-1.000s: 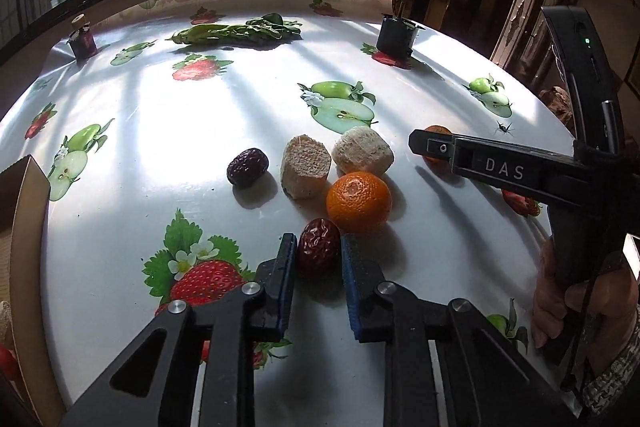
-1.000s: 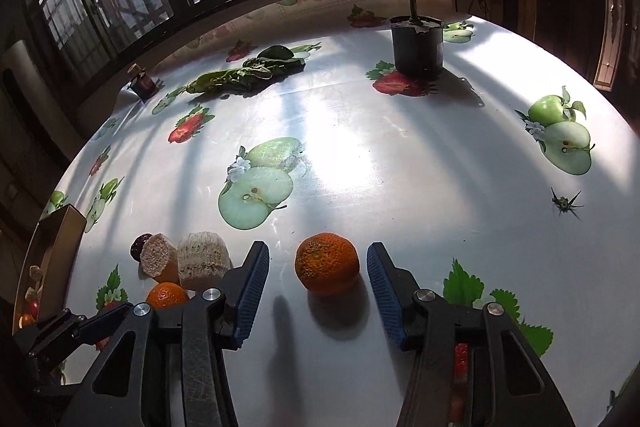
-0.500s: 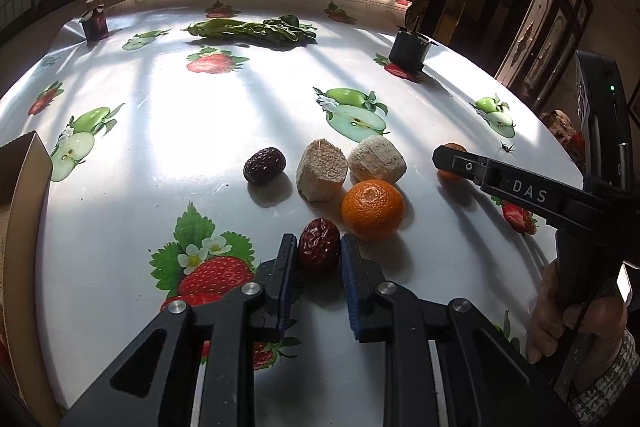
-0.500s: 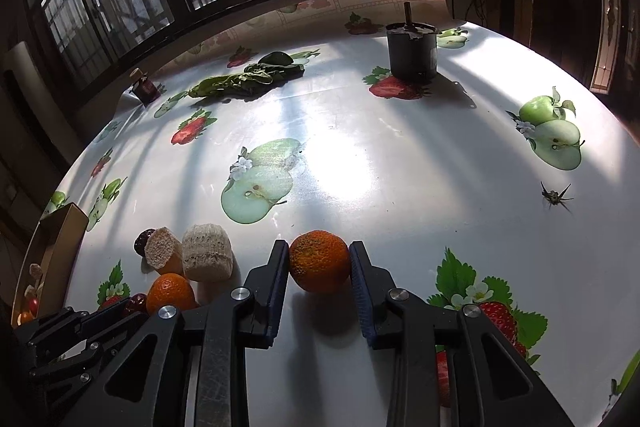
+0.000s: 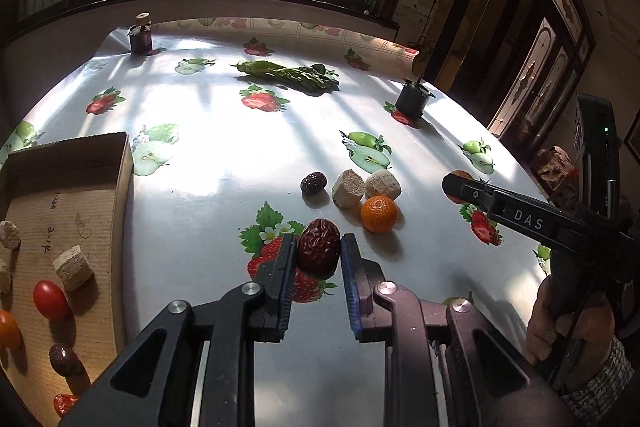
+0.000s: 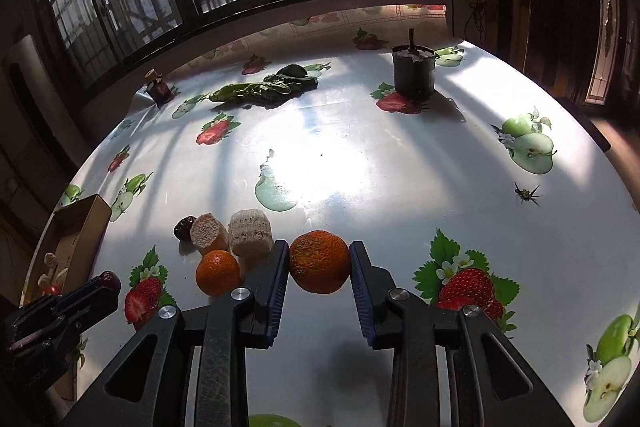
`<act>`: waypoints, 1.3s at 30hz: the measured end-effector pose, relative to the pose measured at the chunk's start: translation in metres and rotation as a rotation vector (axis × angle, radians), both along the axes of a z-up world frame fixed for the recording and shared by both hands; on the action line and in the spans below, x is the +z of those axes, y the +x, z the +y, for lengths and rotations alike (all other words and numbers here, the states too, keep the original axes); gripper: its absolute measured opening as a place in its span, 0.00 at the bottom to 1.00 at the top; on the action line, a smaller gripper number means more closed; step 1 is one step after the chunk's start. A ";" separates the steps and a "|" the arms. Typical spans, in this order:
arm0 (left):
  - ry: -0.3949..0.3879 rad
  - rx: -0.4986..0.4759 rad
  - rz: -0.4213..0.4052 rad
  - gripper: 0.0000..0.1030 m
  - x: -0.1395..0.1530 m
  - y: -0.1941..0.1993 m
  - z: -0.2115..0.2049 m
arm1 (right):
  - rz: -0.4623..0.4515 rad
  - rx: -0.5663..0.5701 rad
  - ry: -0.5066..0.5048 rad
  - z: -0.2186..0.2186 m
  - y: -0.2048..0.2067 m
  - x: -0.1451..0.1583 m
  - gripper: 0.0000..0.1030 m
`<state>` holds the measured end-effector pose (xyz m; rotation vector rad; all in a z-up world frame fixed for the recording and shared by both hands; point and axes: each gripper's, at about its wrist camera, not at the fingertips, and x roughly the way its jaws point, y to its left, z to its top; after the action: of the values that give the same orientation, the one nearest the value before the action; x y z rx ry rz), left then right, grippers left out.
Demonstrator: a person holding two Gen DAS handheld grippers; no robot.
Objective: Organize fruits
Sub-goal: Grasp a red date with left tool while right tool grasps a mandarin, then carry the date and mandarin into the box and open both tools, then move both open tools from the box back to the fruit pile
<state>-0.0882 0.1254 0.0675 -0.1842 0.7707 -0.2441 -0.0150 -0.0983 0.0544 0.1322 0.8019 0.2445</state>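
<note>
My left gripper (image 5: 319,251) is shut on a wrinkled red date (image 5: 319,245) and holds it above the fruit-print tablecloth. My right gripper (image 6: 319,262) is shut on an orange (image 6: 319,261), also lifted off the table. On the cloth lie a second orange (image 5: 379,213), two pale spongy chunks (image 5: 348,182) and a dark date (image 5: 313,182). A cardboard box (image 5: 60,219) at the left holds tomatoes, dates and pale chunks. The right gripper (image 5: 476,191) shows at the right of the left wrist view. The left gripper (image 6: 108,281) shows low left in the right wrist view.
A bunch of green leaves (image 5: 288,73) lies at the far side. A small dark jar (image 5: 141,37) stands at the far left and a black pot (image 6: 414,73) at the far right. A small insect (image 6: 527,193) sits on the cloth. A person's hand (image 5: 568,323) grips the right tool.
The right gripper closed onto the orange and raised it. The left gripper rose and drew back toward the box with the date, bringing the box's contents into view.
</note>
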 end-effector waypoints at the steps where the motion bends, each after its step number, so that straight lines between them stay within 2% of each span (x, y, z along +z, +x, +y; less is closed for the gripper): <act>1: 0.005 0.020 0.000 0.21 0.004 -0.006 0.013 | -0.008 0.029 0.007 0.012 -0.004 0.007 0.32; 7: 0.096 0.193 0.012 0.21 0.013 -0.023 0.104 | -0.029 0.238 0.041 0.108 -0.024 0.024 0.32; 12: 0.199 0.326 0.101 0.21 0.004 -0.008 0.173 | 0.015 0.417 0.043 0.203 -0.029 0.015 0.32; 15: 0.207 0.368 0.148 0.21 -0.005 -0.001 0.201 | 0.061 0.492 0.030 0.255 -0.021 0.006 0.32; 19: 0.187 0.393 0.205 0.21 -0.022 0.005 0.225 | 0.116 0.530 -0.004 0.302 -0.005 -0.013 0.33; 23: 0.155 0.385 0.230 0.21 -0.035 0.010 0.233 | 0.132 0.536 -0.038 0.322 0.006 -0.028 0.33; 28: 0.123 0.393 0.240 0.21 -0.037 0.012 0.237 | 0.140 0.523 -0.071 0.327 0.014 -0.037 0.33; 32: 0.095 0.408 0.229 0.30 -0.035 0.010 0.241 | 0.146 0.517 -0.062 0.327 0.013 -0.037 0.33; 36: 0.061 0.429 0.205 0.34 -0.023 0.001 0.243 | 0.127 0.510 -0.058 0.325 0.010 -0.030 0.35; 38: 0.055 0.440 0.185 0.45 -0.015 -0.006 0.242 | 0.106 0.503 -0.041 0.319 0.006 -0.022 0.40; 39: 0.055 0.448 0.177 0.46 -0.011 -0.010 0.240 | 0.098 0.500 -0.032 0.316 0.004 -0.017 0.41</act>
<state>-0.0982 0.3656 0.0566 -0.3234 0.8882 0.2199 -0.0106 0.2173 0.0370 -0.0904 0.9279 0.7009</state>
